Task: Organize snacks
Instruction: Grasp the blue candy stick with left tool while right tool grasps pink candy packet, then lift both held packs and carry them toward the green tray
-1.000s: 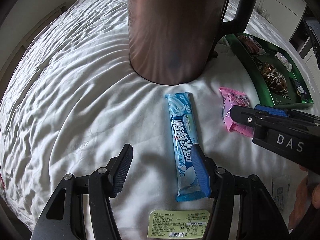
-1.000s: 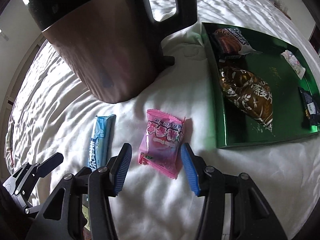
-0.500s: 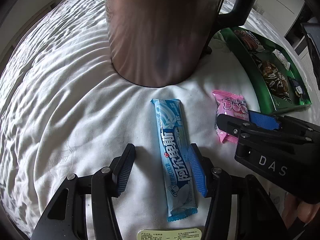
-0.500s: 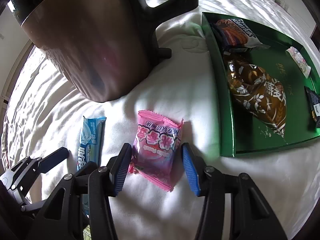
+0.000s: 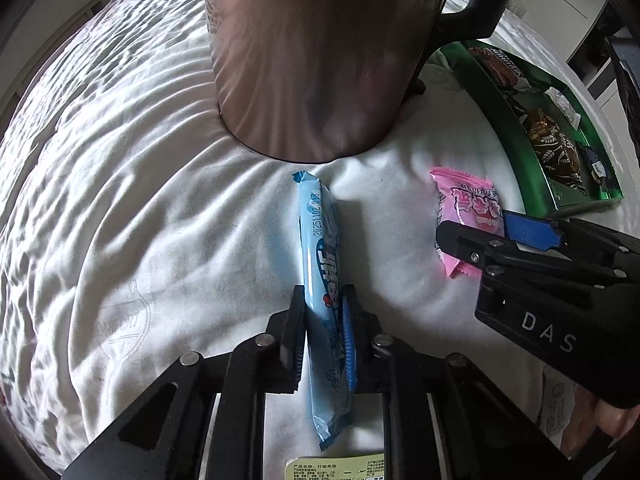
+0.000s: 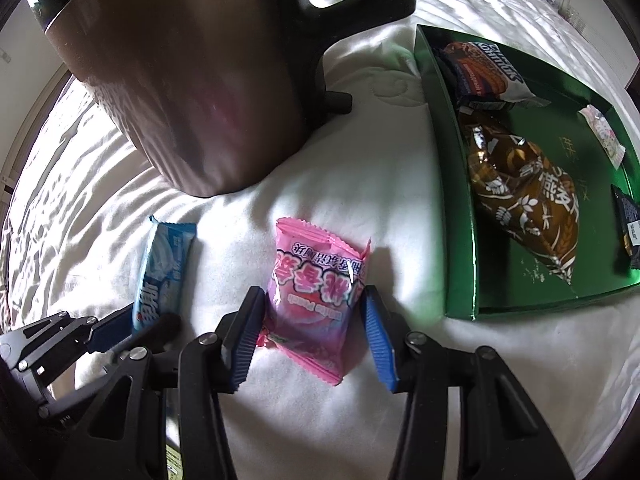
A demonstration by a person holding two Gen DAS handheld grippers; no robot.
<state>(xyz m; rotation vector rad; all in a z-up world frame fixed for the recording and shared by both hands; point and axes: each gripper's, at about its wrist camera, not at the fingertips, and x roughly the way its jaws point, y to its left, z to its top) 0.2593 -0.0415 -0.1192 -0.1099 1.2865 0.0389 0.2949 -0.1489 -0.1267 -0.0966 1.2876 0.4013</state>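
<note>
1. Left wrist view: the left claw (image 5: 323,334), wide open a second ago, is now clamped on the blue wafer bar (image 5: 323,280), tipped on edge just in front of the kettle (image 5: 316,56). Ready to lift, I'd say.
2. Right wrist view: the right claw (image 6: 311,334) is open around the pink candy bag (image 6: 316,296), between the kettle and the green tray (image 6: 460,216), pads not yet squeezing.

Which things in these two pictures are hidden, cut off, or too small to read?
- Kettle: its top is cut off by the edge of the left wrist view.
- Yellow label: mostly cut off by the bottom edge; its print is too small.
- Blue snack bar: its near end is hidden behind the left gripper in the right wrist view.
- Dark packet in the green tray: blurred at the lens edge.
</note>
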